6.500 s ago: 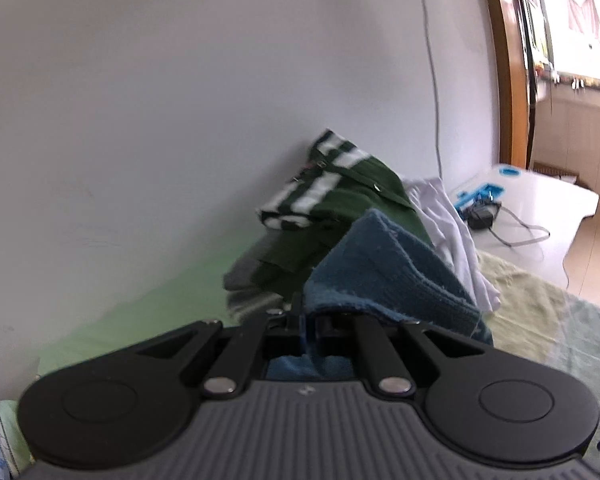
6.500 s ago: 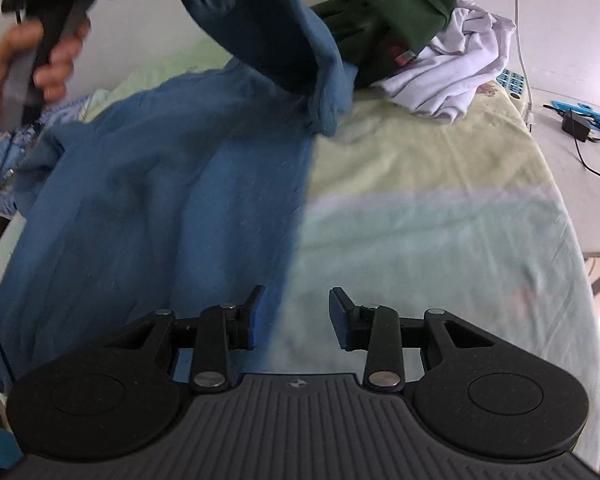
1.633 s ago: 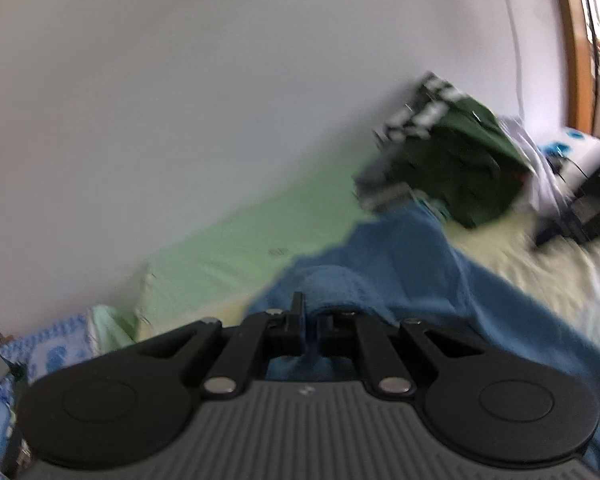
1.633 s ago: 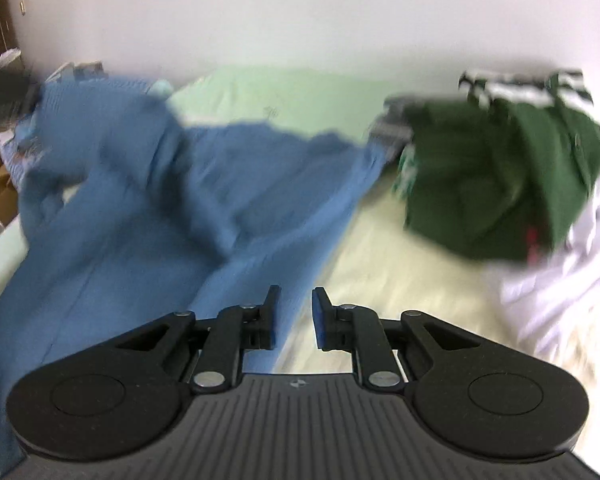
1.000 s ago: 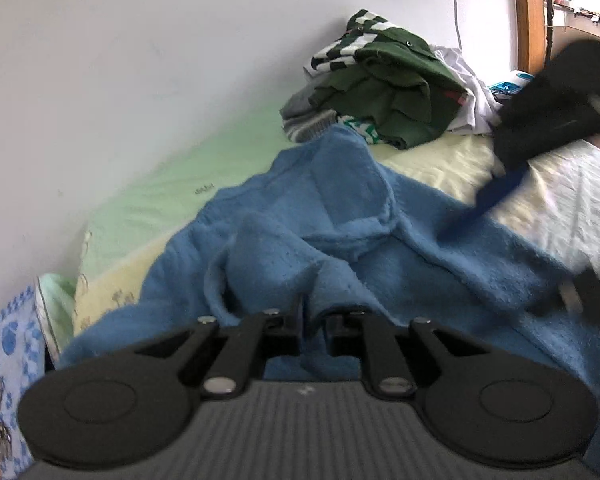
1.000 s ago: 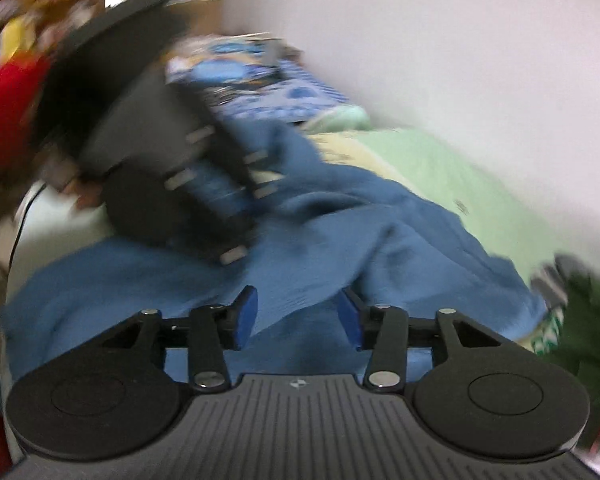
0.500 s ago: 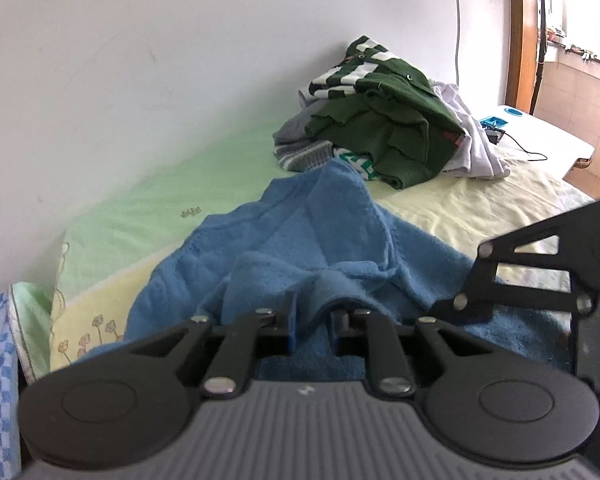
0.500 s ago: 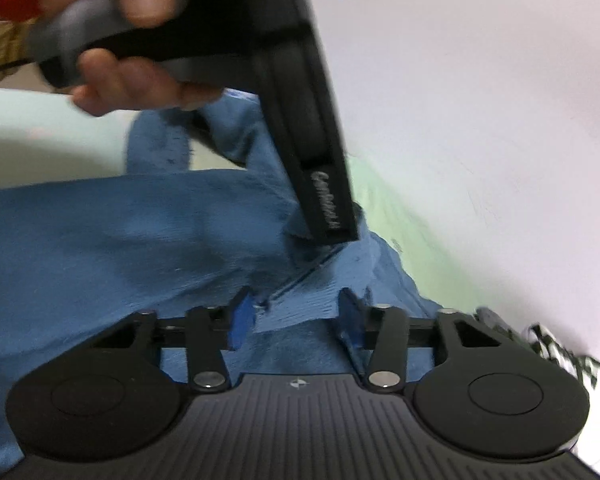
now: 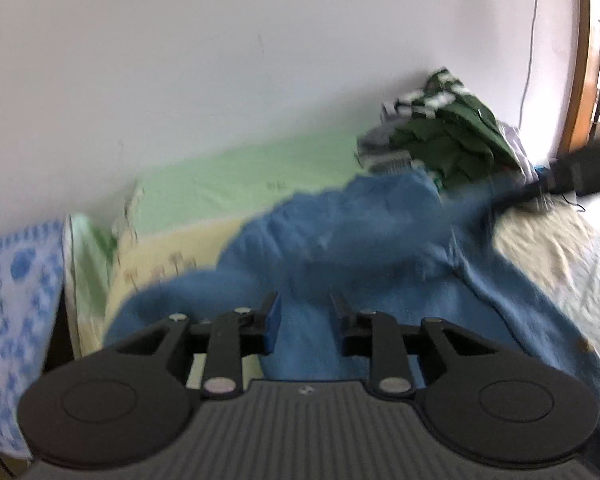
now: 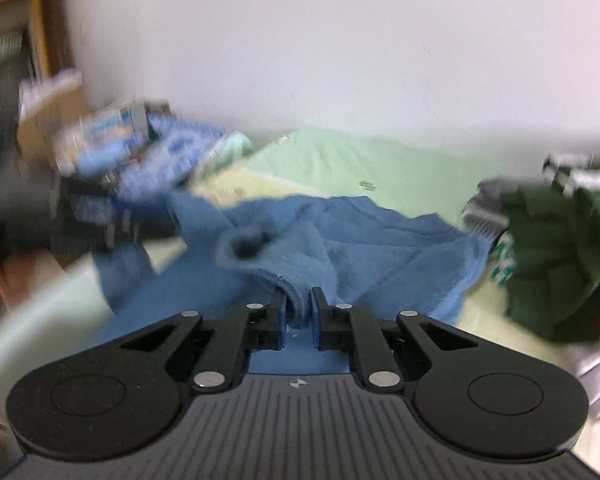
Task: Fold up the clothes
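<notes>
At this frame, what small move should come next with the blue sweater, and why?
Probably the left gripper should close on a nearby edge of the blue sweater. Its jaws stand open over the fabric with nothing pinched, while the right gripper is shut on a fold of that sweater. The sweater lies rumpled on the bed, so two grips would help spread it.

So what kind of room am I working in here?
Most likely a bedroom: a bed with a pale green and yellow sheet against a white wall, and a heap of unfolded green and white clothes on it.
</notes>
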`<state>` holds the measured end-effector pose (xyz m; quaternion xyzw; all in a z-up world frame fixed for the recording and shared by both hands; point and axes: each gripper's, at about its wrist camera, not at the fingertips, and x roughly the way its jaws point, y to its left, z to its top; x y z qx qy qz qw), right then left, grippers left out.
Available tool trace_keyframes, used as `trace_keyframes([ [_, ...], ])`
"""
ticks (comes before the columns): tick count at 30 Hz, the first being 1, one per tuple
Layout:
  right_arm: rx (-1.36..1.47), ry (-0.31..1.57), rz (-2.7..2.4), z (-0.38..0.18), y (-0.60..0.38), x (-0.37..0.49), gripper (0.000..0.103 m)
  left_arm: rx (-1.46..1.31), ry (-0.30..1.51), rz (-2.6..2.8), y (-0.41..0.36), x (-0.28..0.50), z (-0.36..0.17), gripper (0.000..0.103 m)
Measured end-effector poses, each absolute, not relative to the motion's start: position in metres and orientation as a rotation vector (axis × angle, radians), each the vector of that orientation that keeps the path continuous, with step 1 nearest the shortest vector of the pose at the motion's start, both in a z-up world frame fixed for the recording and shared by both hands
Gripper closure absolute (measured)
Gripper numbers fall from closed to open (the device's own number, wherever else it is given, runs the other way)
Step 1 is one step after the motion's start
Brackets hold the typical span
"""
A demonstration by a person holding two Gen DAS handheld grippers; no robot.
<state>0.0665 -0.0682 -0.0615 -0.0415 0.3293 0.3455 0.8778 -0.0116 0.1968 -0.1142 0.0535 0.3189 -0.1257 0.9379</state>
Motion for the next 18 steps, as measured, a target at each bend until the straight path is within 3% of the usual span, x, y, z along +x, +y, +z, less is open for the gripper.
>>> trace_keyframes([
  [5, 0.064, 0.742, 0.765, -0.039, -0.066, 0.087, 0.092, 0.130, 0.688, -0.322, 0.166, -0.021, -0.134, 0.077],
  [12, -0.114, 0.602, 0.702, -0.003, -0.046, 0.087, 0.093, 0.087, 0.668, -0.381, 0.096, 0.004, -0.145, 0.073],
  [15, -0.152, 0.567, 0.677, 0.001, -0.044, 0.087, 0.093, 0.073, 0.684, -0.341, 0.080, 0.018, -0.148, 0.061],
  [17, -0.154, 0.551, 0.660, 0.002, -0.047, 0.091, 0.093, 0.070, 0.705, -0.304, 0.075, 0.025, -0.151, 0.047],
  [18, -0.147, 0.543, 0.651, 0.003, -0.050, 0.093, 0.093, 0.068, 0.715, -0.286, 0.072, 0.029, -0.153, 0.045],
])
